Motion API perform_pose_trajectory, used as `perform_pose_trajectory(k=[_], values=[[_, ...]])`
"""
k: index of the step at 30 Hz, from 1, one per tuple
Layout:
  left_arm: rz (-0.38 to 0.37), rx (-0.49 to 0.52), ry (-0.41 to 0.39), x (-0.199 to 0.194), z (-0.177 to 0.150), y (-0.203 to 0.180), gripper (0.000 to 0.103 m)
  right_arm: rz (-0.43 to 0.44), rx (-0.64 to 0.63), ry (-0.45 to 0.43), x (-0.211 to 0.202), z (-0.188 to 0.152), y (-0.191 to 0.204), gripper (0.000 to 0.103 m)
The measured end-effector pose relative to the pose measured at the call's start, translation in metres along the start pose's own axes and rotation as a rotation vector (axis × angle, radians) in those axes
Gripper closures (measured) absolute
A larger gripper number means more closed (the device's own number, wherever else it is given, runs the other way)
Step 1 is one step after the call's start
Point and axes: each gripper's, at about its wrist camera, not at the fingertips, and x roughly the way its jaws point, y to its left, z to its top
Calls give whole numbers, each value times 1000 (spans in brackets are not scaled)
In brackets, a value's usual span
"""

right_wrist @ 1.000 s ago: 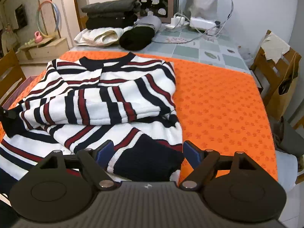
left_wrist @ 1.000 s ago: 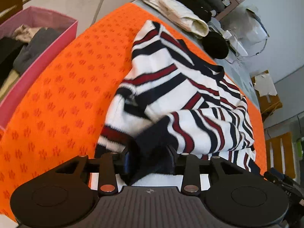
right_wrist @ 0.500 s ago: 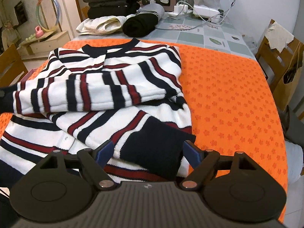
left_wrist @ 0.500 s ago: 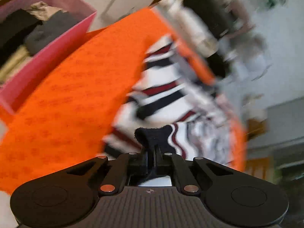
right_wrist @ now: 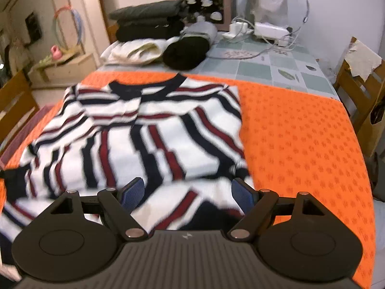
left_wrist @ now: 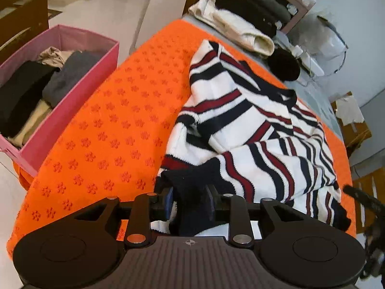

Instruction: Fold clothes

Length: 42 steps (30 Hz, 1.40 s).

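Note:
A white sweater with navy and red stripes lies partly folded on the orange patterned cloth. Its sleeves are folded across the body. My left gripper is shut on the sweater's navy cuff at the near left edge. In the right wrist view the sweater fills the middle, neck at the far side. My right gripper is open wide, its blue-padded fingers on either side of the navy hem, which is partly hidden by the gripper body.
A pink fabric bin with folded clothes stands left of the table. Stacked folded clothes and a black bundle lie at the far end, with cables and chargers. Wooden chairs stand at the right.
My left gripper closed tight on the cuff, swung quickly, and now its jaws stand wider around the cuff. My right gripper moved forward over the hem, staying open.

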Motion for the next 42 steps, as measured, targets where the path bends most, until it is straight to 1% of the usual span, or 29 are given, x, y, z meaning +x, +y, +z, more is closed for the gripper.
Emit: perform_pose_trajectory(k=[2,4,5,8,9,10,11,12,13,14,15,16,18,20,22,25,26,28,31,37,40,42], values=[[-1,7,-21,-6,-2,-1,61,-13,19,-7,14,10,-6,18],[-3,14,-43,-11,-5,-3,60,-38,32,-10,30,19,-13,18],[1,20,-52,-14,-5,-3,57,-49,41,-3,40,23,-17,18],[30,34,-79,-23,-10,-5,53,-55,75,25,64,30,-32,19],[40,33,-83,-26,-12,-4,53,-49,90,40,72,31,-37,25],[50,33,-87,-28,-14,-3,53,-43,106,55,79,31,-41,39],[59,25,-88,-30,-17,-1,53,-34,121,67,85,31,-45,45],[66,17,-87,-31,-19,1,53,-27,133,75,89,31,-49,55],[76,4,-88,-33,-21,3,53,-26,128,71,89,32,-51,87],[85,-6,-89,-35,-23,6,53,-25,127,66,88,32,-54,87],[92,-13,-87,-36,-26,8,53,-23,142,64,87,33,-58,89],[99,-16,-86,-37,-28,11,53,-23,162,62,86,33,-63,94],[108,-17,-85,-38,-32,14,53,-41,170,56,85,32,-68,94],[108,-13,-82,-38,-35,15,52,-46,149,43,84,30,-66,91],[109,8,-80,-38,-39,14,52,-48,124,40,81,29,-63,69],[106,43,-76,-38,-44,13,51,-50,93,30,64,26,-59,54],[102,57,-75,-38,-46,13,50,-48,89,27,57,24,-58,52],[99,89,-73,-38,-50,10,50,-36,89,23,39,18,-59,44],[98,148,-76,-39,-56,4,49,-17,105,28,13,1,-61,40],[51,280,-95,-40,-65,-20,47,-5,147,67,-32,-44,-66,39],[37,312,-88,-35,-72,-29,47,13,159,81,-51,-66,-69,39],[42,332,-81,-34,-78,-32,47,25,161,91,-62,-79,-70,39]])
